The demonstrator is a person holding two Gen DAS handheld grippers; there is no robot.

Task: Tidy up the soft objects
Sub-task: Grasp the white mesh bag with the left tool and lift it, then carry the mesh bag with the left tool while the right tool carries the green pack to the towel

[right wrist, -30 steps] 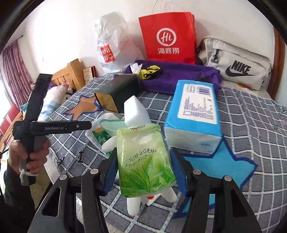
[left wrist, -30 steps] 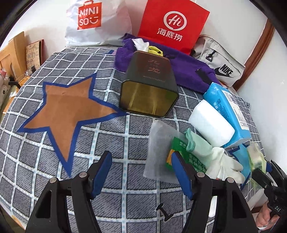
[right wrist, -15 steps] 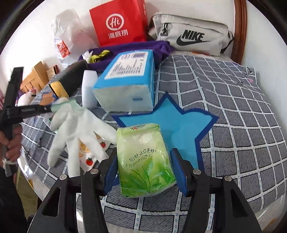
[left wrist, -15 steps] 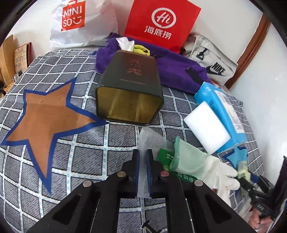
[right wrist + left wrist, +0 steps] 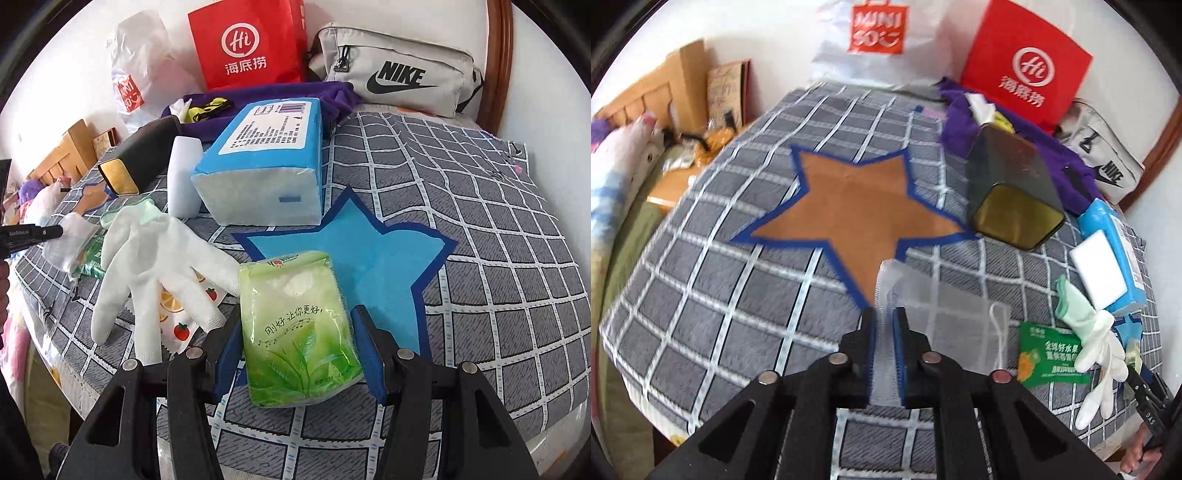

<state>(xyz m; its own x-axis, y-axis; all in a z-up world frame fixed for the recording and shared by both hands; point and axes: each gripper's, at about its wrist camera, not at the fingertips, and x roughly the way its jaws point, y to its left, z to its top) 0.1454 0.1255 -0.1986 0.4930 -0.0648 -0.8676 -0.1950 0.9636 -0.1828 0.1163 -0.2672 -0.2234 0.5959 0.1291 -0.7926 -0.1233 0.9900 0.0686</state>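
**Both claws loaded over the checked blanket**

The left claw (image 5: 884, 325) is pinched on the edge of a translucent mesh pouch (image 5: 942, 314), its jaws easing apart by a hair with the pouch's hem still pressed between the blue pads. The pouch hangs just below the lower point of the brown star (image 5: 857, 210) sewn on the grey checked blanket (image 5: 701, 295). To the right of that star lies a dark tin (image 5: 1012, 192) on its side, its gold end facing the camera. Further right of the star sit a green sachet (image 5: 1049, 354), a white glove (image 5: 1100, 347), a white sponge block (image 5: 1099, 269) and a blue tissue pack (image 5: 1123, 240).

The right claw (image 5: 299, 347) stands about half open, its pads gripping a green tissue packet (image 5: 299, 332) by both sides. The packet is above the lower left part of a blue star (image 5: 369, 254), far right of the brown one. In that view the glove lies spread just left of the packet, partly over a fruit-printed wrapper (image 5: 173, 314).
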